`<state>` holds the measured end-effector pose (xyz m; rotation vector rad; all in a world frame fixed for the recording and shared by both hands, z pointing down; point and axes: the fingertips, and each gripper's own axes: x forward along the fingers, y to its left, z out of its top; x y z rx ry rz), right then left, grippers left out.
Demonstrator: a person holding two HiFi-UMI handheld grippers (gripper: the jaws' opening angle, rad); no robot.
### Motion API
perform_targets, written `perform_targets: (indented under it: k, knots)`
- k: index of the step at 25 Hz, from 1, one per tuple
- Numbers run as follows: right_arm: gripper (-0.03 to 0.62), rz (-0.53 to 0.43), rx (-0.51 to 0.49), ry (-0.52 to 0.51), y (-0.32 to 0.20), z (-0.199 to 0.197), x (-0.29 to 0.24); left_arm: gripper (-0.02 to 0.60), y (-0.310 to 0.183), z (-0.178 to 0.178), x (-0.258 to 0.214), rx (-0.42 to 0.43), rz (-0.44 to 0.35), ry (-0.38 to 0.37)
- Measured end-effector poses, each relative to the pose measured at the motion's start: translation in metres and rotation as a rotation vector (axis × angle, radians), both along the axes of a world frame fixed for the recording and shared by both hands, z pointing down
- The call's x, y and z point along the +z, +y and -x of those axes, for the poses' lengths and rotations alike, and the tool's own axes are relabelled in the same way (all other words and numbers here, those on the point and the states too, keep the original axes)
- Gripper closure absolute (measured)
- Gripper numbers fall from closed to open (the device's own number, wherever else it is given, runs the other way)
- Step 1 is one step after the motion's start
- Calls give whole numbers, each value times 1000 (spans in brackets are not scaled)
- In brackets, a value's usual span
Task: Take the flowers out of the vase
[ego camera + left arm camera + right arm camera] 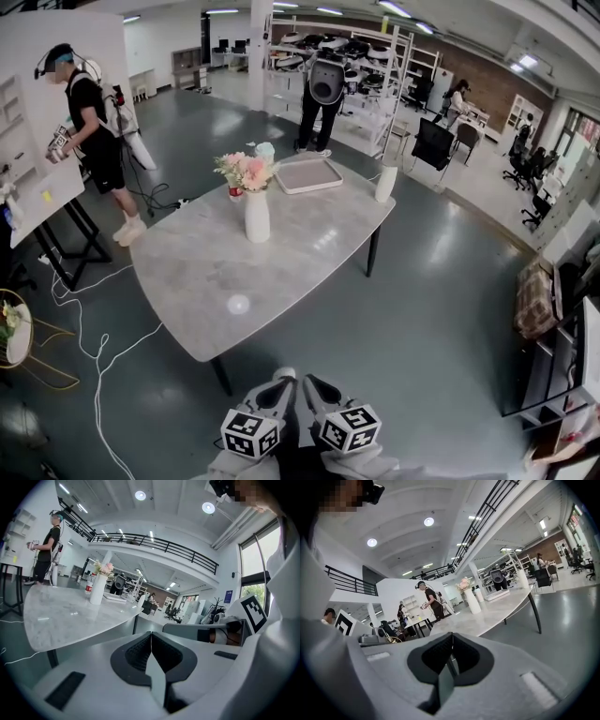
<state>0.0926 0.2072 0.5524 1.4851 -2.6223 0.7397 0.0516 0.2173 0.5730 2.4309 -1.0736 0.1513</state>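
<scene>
On the grey table (281,272), a white vase (256,217) is standing upright, holding pink flowers (246,171) that are pointing straight up. Well short of it, the left gripper (151,644) and right gripper (451,651) are hovering side by side, jaws pressed together.

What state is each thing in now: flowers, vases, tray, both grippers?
flowers: in the vase, not yet removed
vase: upright on the table
second vase: upright, no flowers showing
tray: flat on the table, looks empty
left gripper: shut, empty
right gripper: shut, empty
</scene>
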Motion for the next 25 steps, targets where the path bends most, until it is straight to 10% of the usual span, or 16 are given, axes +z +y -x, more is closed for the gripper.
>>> perform_targets:
  k: [25]
  knots:
    - [592,1,-3,15,-142,-7,7,577,-144,-9,1,9,-19,23]
